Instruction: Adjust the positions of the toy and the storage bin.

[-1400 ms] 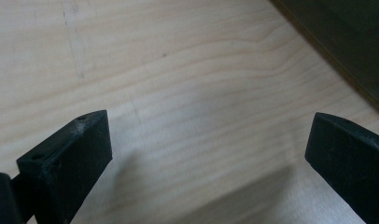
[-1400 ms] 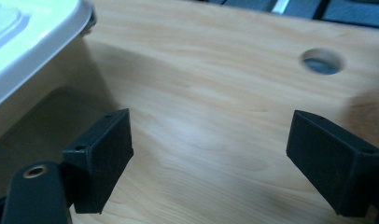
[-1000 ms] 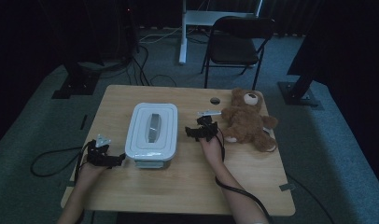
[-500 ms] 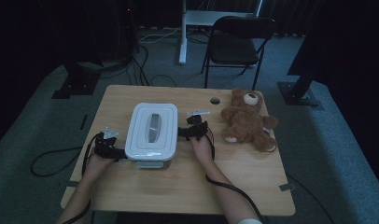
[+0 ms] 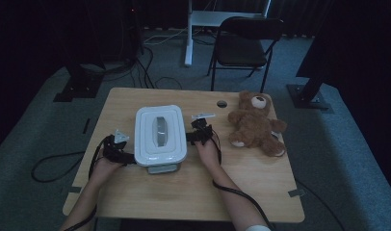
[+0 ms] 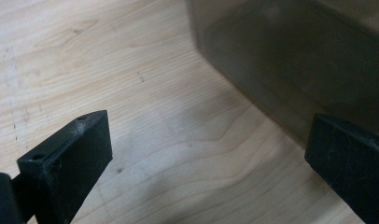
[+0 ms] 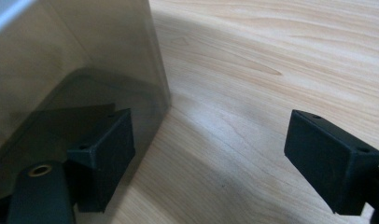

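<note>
A white lidded box [image 5: 160, 134] with a grey handle on its lid stands near the middle of the wooden table [image 5: 193, 192]. My left gripper [image 5: 129, 156] sits against the box's left side, low down, jaws wide apart; in the left gripper view the box wall [image 6: 290, 60] fills the upper right. My right gripper [image 5: 188, 137] rests at the box's right side, also open; in the right gripper view the translucent box wall [image 7: 80, 60] stands by the left jaw. Nothing lies between either pair of jaws. A brown teddy bear [image 5: 254, 122] lies to the right.
A small dark round hole [image 5: 222, 103] shows in the table near the back edge. A black folding chair [image 5: 244, 45] stands behind the table. Cables [image 5: 54, 163] trail over the floor on the left. Bare wood stretches along the front of the table.
Both grippers have closed in on the box: the left one moved right to its left side, the right one moved left from near the bear to its right side.
</note>
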